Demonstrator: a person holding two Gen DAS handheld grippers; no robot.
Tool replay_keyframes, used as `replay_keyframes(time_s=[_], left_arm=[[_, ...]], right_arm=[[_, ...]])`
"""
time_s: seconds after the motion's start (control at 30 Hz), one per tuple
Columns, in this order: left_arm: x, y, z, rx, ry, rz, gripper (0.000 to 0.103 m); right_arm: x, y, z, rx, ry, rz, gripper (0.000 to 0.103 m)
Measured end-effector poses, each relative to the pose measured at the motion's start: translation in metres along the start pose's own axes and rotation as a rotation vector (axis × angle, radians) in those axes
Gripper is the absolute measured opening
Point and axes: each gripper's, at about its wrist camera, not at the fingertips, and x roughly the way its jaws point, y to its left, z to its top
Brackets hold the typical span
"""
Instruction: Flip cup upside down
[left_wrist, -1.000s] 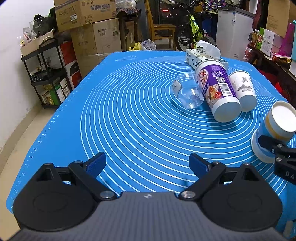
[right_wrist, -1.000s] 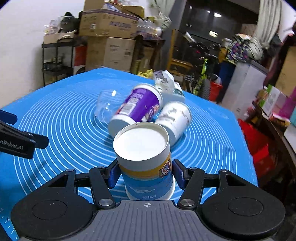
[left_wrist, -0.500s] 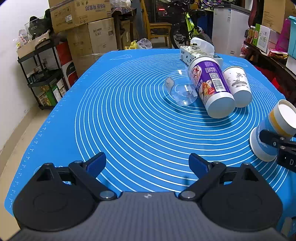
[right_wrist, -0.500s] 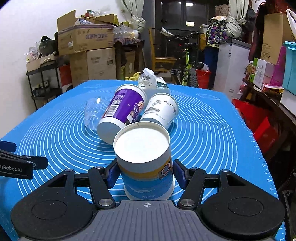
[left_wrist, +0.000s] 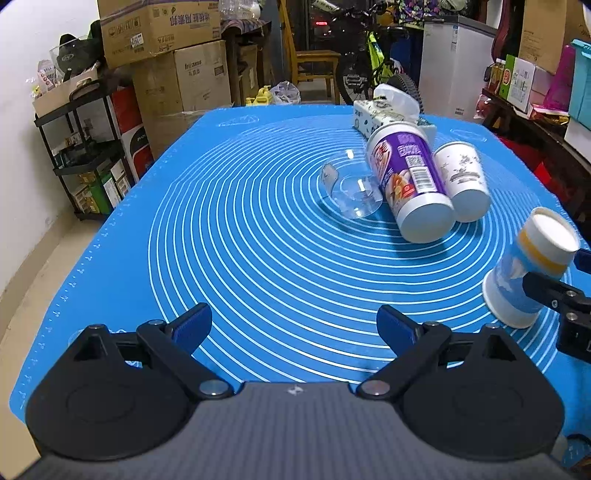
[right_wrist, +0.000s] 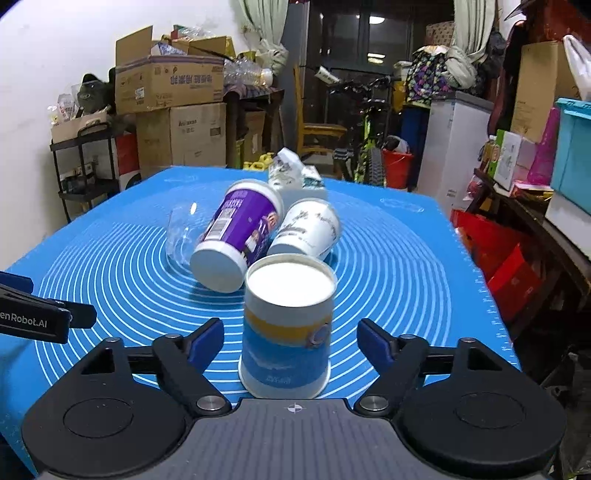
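A blue, yellow and white paper cup (right_wrist: 286, 332) stands upside down on the blue mat (right_wrist: 406, 280), white base up. My right gripper (right_wrist: 290, 341) is open around it, with a gap between each finger and the cup. The cup also shows in the left wrist view (left_wrist: 528, 271) at the far right, beside a finger of the right gripper. My left gripper (left_wrist: 293, 326) is open and empty over the near middle of the mat (left_wrist: 240, 240).
A purple cup (left_wrist: 408, 186), a white printed cup (left_wrist: 461, 181) and a clear plastic cup (left_wrist: 352, 192) lie on their sides mid-mat. A tissue pack (left_wrist: 388, 112) lies behind them. Boxes, a black shelf (left_wrist: 88, 147) and a bicycle surround the table.
My right gripper has opened and let go of the paper cup, which now stands free on the mat. The left gripper has shifted slightly and stays open.
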Motion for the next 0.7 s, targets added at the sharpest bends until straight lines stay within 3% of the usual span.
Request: replay_keyframes(time_s=[0.37, 0.7], left_arm=[[-0.038, -0.011, -0.008, 0.01, -0.043, -0.036, 0.095], [-0.074, -0.028, -0.032, 0.04, -0.065, -0.076, 0.095]], right_arm=[[-0.067, -0.005, 0.001, 0.01, -0.02, -0.032, 0.093], [-0.112, -0.001, -0.014, 0.006, -0.018, -0.043, 0.095]])
